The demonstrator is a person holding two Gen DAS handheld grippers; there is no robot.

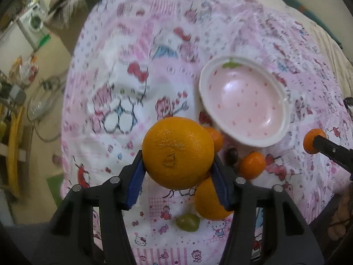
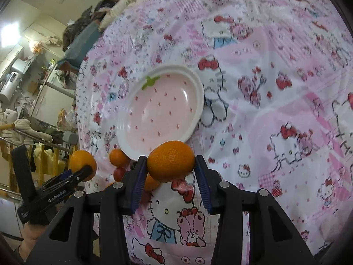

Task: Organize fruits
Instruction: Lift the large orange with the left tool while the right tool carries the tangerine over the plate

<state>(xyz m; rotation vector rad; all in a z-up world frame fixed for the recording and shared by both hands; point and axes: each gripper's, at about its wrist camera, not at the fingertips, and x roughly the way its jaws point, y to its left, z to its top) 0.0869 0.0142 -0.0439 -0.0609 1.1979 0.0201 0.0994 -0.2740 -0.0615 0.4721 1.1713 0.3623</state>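
My left gripper (image 1: 178, 159) is shut on a large orange (image 1: 177, 152), held above the patterned cloth, with both blue pads pressing its sides. Below it lie a second orange (image 1: 209, 203), two mandarins (image 1: 252, 165) (image 1: 215, 138), a dark grape (image 1: 231, 154) and a green grape (image 1: 187, 222). My right gripper (image 2: 171, 162) is shut on a mandarin (image 2: 171, 160) just in front of the pink strawberry plate (image 2: 199, 92), which holds nothing. The plate's rim (image 1: 204, 92) lies beyond the fruit cluster. In the right wrist view the left gripper (image 2: 85, 170) with its orange (image 2: 81, 158) is at the left.
A pink and white cartoon-print cloth (image 2: 275, 110) covers the surface. More fruit lies by the plate's near rim: a mandarin (image 2: 118, 156) and a small red fruit (image 2: 119, 173). The cloth's edge drops off at the left toward a cluttered room floor (image 1: 33, 114).
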